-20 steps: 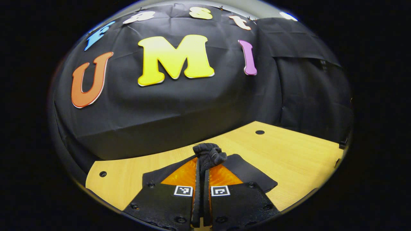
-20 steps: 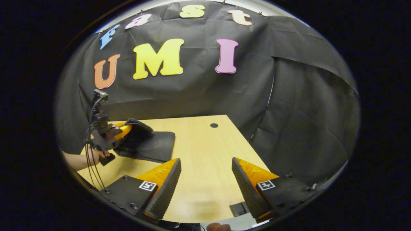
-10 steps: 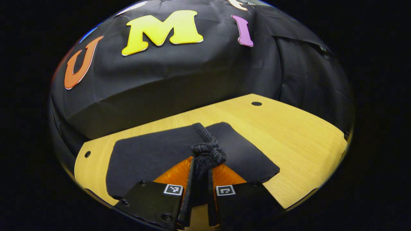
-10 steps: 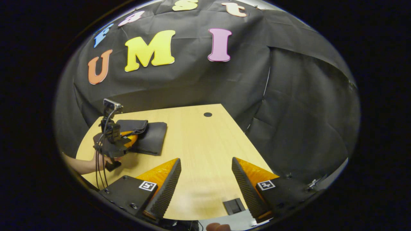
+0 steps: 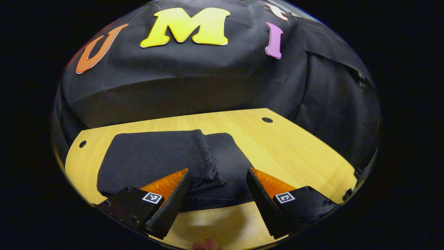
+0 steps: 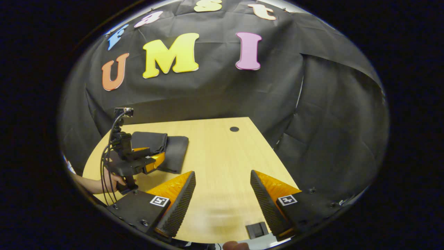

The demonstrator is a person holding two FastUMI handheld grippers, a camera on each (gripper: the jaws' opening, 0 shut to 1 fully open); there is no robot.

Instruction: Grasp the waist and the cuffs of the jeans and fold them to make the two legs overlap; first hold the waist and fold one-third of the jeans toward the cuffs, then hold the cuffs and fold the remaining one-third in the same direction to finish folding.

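The dark jeans (image 5: 156, 158) lie folded flat in a compact stack on the wooden table (image 5: 295, 152), a stitched hem edge (image 5: 207, 159) running down the top layer. My left gripper (image 5: 216, 198) stands open just in front of the stack's near edge, fingers apart and holding nothing. In the right gripper view the folded jeans (image 6: 166, 149) sit at the table's left with the left gripper (image 6: 154, 161) beside them, held by a hand (image 6: 114, 180). My right gripper (image 6: 222, 205) is open over bare wood, well to the right of the jeans.
The table (image 6: 222, 156) has a round hole (image 6: 234, 129) near its far edge and another hole (image 5: 82, 143) at the far left. A small dark block (image 6: 256, 230) lies at the near edge. The black cloth wall closes in the back and right.
My left gripper let go of the bunched hem and opened, drawing back a little. The top layer now lies flat on the stack. My right gripper stayed open, barely moving.
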